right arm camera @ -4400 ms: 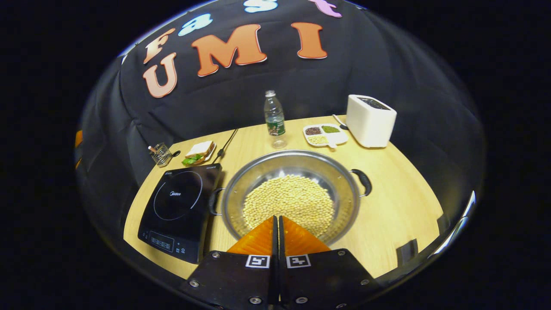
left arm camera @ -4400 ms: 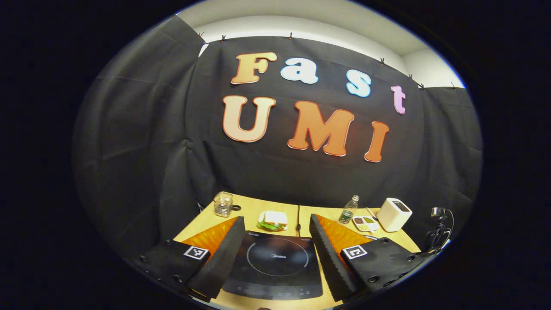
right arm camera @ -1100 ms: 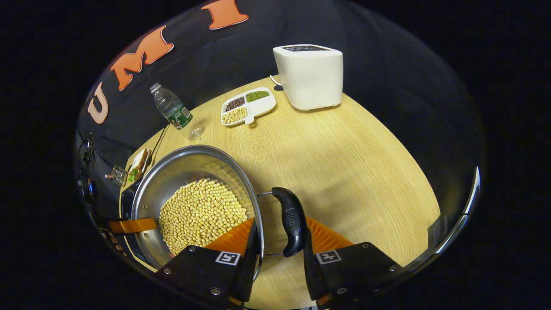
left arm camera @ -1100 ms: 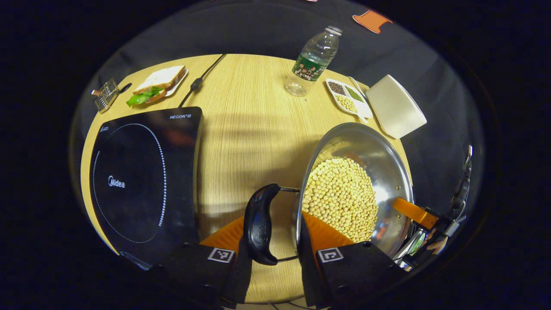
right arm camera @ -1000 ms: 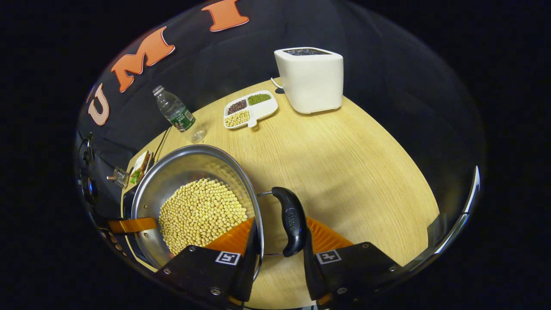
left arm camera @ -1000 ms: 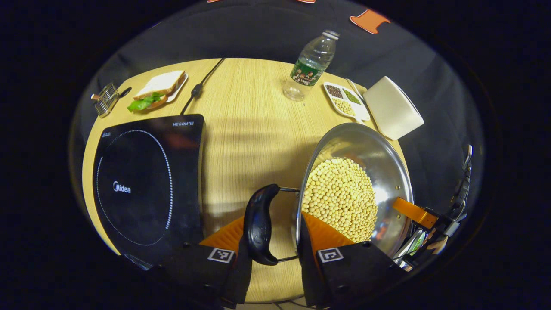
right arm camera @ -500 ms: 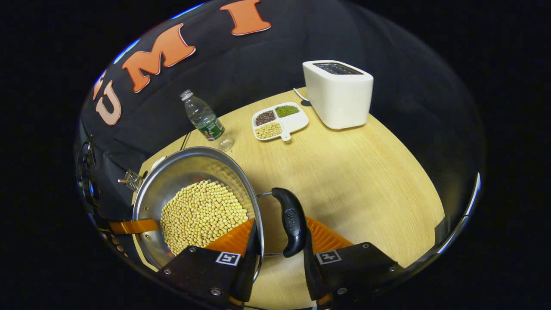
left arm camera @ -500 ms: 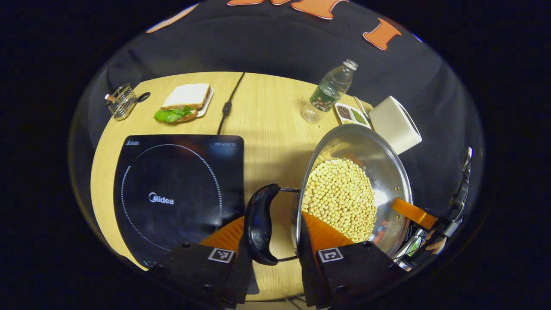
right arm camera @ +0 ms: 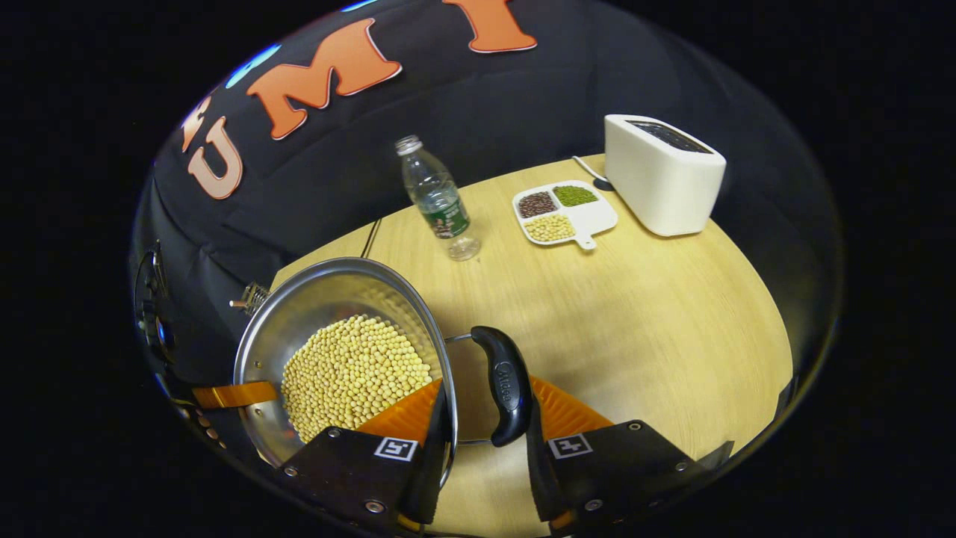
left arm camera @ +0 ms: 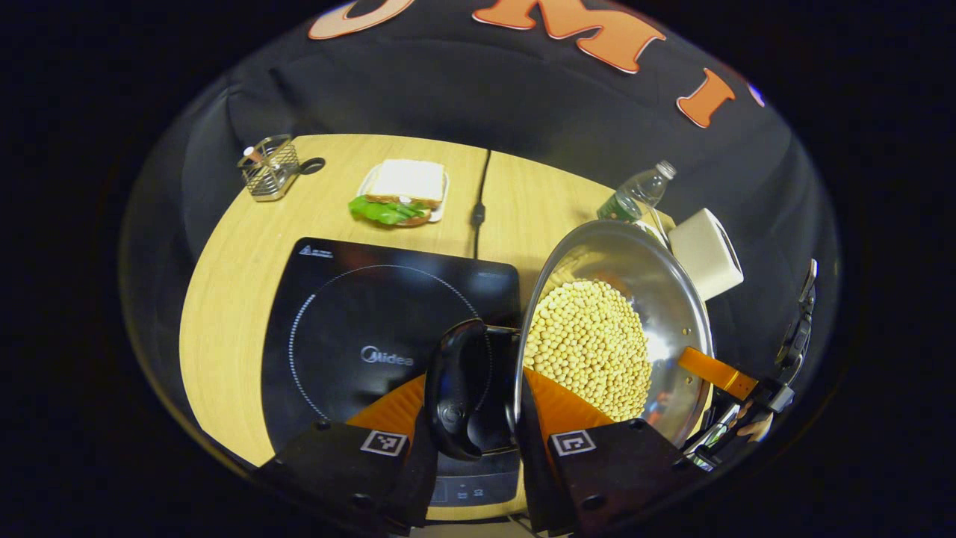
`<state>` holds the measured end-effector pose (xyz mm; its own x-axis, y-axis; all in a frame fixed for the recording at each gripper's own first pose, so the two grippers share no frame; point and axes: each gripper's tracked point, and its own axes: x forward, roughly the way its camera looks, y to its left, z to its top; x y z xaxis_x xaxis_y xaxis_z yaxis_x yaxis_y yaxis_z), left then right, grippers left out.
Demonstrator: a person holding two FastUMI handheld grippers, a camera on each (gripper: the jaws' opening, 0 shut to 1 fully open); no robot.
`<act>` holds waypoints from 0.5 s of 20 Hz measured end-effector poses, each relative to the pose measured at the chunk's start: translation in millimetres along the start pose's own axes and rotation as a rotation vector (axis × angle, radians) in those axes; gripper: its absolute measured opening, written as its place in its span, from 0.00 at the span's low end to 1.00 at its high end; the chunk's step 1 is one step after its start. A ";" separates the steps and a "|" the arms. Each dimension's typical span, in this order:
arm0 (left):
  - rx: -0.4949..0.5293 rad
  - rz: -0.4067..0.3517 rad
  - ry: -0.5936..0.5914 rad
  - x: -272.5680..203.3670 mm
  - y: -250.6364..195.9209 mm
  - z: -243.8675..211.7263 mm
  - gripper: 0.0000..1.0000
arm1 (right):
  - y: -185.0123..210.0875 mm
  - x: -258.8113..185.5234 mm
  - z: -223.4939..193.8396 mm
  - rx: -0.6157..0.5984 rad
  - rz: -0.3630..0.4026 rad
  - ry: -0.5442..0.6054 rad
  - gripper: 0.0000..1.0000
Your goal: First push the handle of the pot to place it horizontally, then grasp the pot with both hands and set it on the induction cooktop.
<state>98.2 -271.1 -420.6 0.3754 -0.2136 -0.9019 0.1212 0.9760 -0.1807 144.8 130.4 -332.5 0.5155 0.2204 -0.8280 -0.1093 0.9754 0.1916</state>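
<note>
While the pot (left arm camera: pixel 609 329) hangs between two claws, its black left handle (left arm camera: pixel 452 400) sits low in the centre of the left gripper view, over the near right part of the black cooktop (left arm camera: pixel 358 336). The left claw (left arm camera: pixel 469 441) pinches that handle, one finger on each side of it. Pale yellow beans (left arm camera: pixel 590 347) cover the bottom of the steel pot, whose bowl fills the right of that frame. At the lower right, an orange finger of the other claw reaches the far rim. Behind the cooktop, a sandwich (left arm camera: pixel 399 190) with green leaves lies at upper centre, a wire basket (left arm camera: pixel 267 168) stands at upper left, and a black cord (left arm camera: pixel 479 202) runs back across the tabletop (left arm camera: pixel 224 276). A bottle (left arm camera: pixel 635 198) and a white toaster (left arm camera: pixel 706 250) show past the pot's rim at upper right. Seen from the right gripper view, the right claw (right arm camera: pixel 484 441) clamps the pot's (right arm camera: pixel 328 314) other black handle (right arm camera: pixel 504 396) at bottom centre, the bowl lying at lower left with beans (right arm camera: pixel 355 373) inside. Farther up that frame, the bottle (right arm camera: pixel 437 202) stands at upper centre on the tabletop (right arm camera: pixel 657 314), a white divided dish (right arm camera: pixel 564 209) of dark, green and yellow beans lies to its right, and the toaster (right arm camera: pixel 661 175) stands at upper right.
</note>
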 end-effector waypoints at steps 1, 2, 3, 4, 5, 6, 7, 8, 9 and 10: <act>-0.007 0.004 -0.001 -2.7 4.7 1.7 0.56 | 9.2 1.6 -1.0 -0.006 0.005 0.003 0.49; -0.013 0.008 -0.004 -7.1 9.4 3.7 0.56 | 18.4 6.5 -1.4 -0.011 0.009 0.005 0.49; -0.018 0.011 -0.004 -9.9 13.8 5.6 0.55 | 26.1 11.3 -1.7 -0.013 0.011 0.009 0.49; -0.027 0.014 -0.003 -13.6 18.2 6.4 0.56 | 32.6 14.9 -3.2 -0.017 0.014 0.012 0.49; -0.036 0.016 0.000 -13.7 23.8 6.0 0.56 | 40.4 18.6 -4.2 -0.022 0.016 0.014 0.49; -0.044 0.019 0.003 -14.2 26.7 6.0 0.57 | 48.6 26.4 -3.4 -0.026 0.019 0.017 0.49; -0.052 0.023 0.004 -13.9 26.5 5.3 0.57 | 56.9 33.8 -3.3 -0.029 0.024 0.019 0.49; -0.058 0.027 0.002 -15.2 28.4 6.2 0.56 | 59.6 37.2 -3.7 -0.030 0.028 0.027 0.49; -0.061 0.030 0.001 -13.9 28.7 6.1 0.56 | 64.8 44.3 -3.5 -0.028 0.033 0.033 0.49; -0.064 0.034 0.001 -14.0 30.5 7.1 0.56 | 65.1 49.0 -8.0 -0.027 0.038 0.039 0.49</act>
<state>103.1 -238.7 -410.7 0.3775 -0.1805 -0.9083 0.0495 0.9833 -0.1749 156.1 204.8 -364.8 0.4775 0.2566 -0.8403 -0.1510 0.9662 0.2091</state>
